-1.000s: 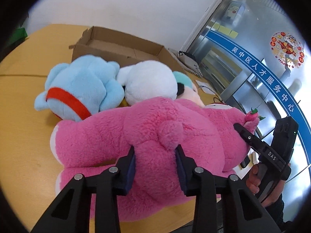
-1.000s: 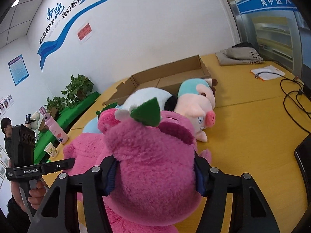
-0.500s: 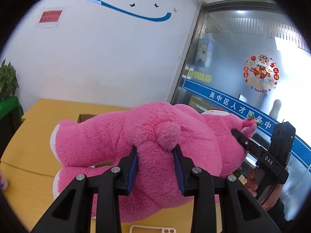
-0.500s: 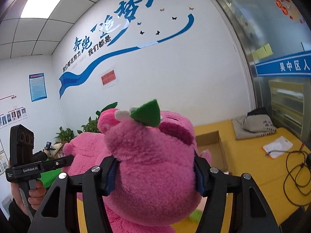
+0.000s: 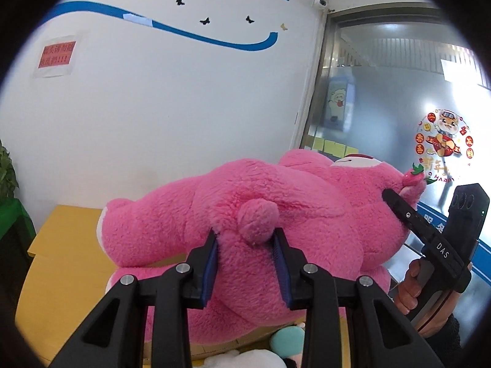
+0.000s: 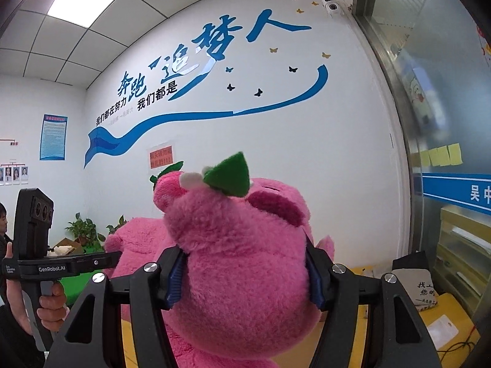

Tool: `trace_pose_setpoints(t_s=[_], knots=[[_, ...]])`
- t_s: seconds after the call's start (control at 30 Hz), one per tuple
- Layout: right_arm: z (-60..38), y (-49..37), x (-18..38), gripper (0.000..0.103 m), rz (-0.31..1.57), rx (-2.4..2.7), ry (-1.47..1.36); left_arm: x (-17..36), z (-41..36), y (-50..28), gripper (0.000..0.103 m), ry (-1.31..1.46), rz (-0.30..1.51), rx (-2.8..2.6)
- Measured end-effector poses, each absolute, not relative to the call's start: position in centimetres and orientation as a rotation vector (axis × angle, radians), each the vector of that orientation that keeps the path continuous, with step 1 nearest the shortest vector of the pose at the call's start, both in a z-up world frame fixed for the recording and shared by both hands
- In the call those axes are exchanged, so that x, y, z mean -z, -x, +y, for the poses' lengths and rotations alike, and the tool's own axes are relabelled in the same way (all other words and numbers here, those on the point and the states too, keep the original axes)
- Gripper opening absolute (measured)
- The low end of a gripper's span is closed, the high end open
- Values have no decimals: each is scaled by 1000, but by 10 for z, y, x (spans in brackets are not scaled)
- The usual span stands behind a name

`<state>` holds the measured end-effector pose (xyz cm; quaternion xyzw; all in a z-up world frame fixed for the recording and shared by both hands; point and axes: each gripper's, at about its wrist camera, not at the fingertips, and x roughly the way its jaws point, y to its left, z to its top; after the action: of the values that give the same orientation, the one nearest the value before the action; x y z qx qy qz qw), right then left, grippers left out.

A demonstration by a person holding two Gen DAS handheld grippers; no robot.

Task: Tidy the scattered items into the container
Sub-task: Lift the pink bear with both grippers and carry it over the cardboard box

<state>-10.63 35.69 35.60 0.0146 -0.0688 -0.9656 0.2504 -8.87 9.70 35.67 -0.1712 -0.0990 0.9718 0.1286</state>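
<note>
A big pink plush bear (image 5: 307, 214) hangs in the air, held at both ends. My left gripper (image 5: 245, 245) is shut on its rump, with the blue pads pressed into the fur just below the round tail. My right gripper (image 6: 242, 250) is shut on the bear's head (image 6: 239, 306), under the green leaf on its ear. In each wrist view the other gripper shows at the side with a hand on its handle. A strip of brown cardboard (image 5: 221, 342) shows under the bear; the rest of the box is hidden.
Below the bear lie a teal and white plush (image 5: 288, 340) and a white plush (image 5: 239, 358). The yellow table (image 5: 61, 276) spreads to the left. On its far side are a grey bag (image 6: 420, 285) and a white paper (image 6: 442, 331). Beyond stand a white wall and a glass partition.
Both grippers have risen with the pink bear still held. The table, the box and the other toys have dropped towards the bottom edge, and the wall now fills both views.
</note>
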Motion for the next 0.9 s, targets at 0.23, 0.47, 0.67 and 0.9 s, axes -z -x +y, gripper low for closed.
trace_pose_setpoints(t_s=[0.23,0.47,0.67,0.9], knots=[[363,248,-290,68,-331,2621,-167,-301,90,218,31,625,-310,-2847],[368,379,-134,69,-474,2648,-607,-144,85,349,28,1077,-445,-2738],[358,425,-42,85,-388,2720,-1110,-44,89,386,24,1357,-600,-2608],[354,420,-54,98,-145,2697,-1169,-62,99,364,40,1374,-418,-2686]])
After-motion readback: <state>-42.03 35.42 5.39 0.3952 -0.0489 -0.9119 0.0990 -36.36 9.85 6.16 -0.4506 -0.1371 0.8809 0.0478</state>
